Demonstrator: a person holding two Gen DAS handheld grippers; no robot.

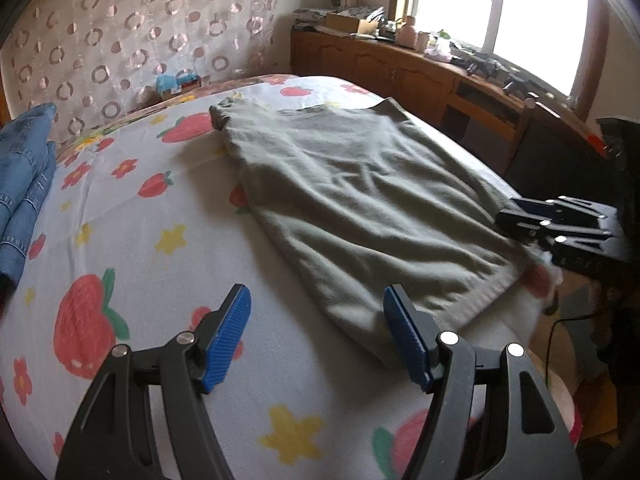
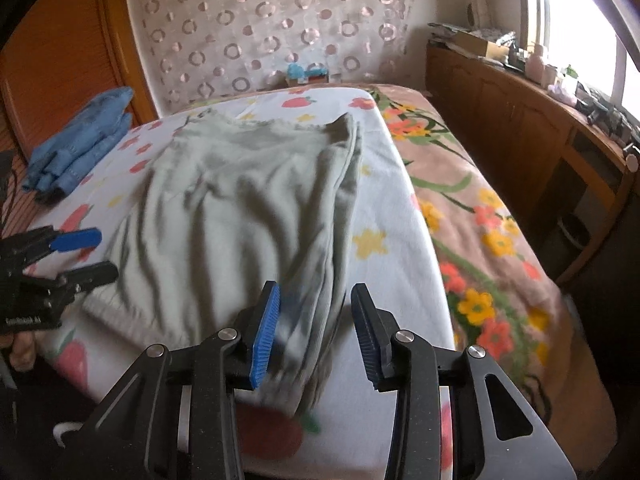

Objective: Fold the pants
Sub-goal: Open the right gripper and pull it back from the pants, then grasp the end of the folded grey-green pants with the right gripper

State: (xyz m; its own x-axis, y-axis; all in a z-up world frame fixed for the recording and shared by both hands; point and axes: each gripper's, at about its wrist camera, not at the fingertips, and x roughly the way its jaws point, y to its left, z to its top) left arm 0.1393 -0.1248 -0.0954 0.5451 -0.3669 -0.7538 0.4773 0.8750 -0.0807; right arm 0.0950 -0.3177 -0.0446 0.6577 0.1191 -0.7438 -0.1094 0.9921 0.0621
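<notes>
Grey-green pants (image 1: 360,200) lie spread on a white fruit-print sheet (image 1: 120,240) on the bed, wrinkled, with one side folded over at the right in the right wrist view (image 2: 248,208). My left gripper (image 1: 316,336) is open just above the sheet, at the near left corner of the pants. My right gripper (image 2: 316,332) is open with its jaws on either side of the pants' near right corner, not closed on it. The right gripper also shows in the left wrist view (image 1: 516,216), and the left gripper in the right wrist view (image 2: 100,252).
A folded pile of blue jeans (image 2: 80,140) lies on the far left of the bed. A floral blanket (image 2: 480,220) covers the bed's right side. A wooden sideboard (image 1: 420,68) with clutter runs under the window. A patterned curtain (image 2: 272,28) hangs behind.
</notes>
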